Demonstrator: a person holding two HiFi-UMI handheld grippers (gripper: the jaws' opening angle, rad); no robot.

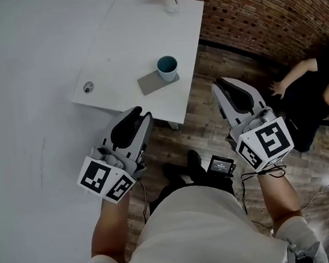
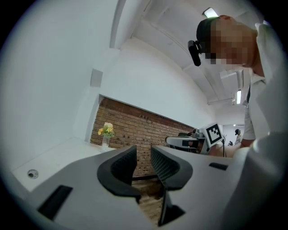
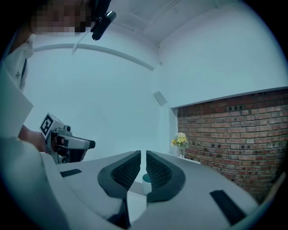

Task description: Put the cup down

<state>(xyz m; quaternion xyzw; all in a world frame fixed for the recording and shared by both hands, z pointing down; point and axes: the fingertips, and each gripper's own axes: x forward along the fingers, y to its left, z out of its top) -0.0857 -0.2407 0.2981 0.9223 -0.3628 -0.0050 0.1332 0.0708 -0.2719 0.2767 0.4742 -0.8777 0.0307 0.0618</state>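
While two tools [image 1: 135, 114] [image 1: 224, 87] hover, one cup [image 1: 167, 67] (teal) sits.

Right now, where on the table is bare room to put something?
The table is bare in the middle, between the vase at the far edge and the cup on its grey mat. The left strip is free down to the round fitting at the near corner. Crowded only round the cup.

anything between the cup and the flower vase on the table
Nothing. In the head view the white table is bare between the cup and the vase.
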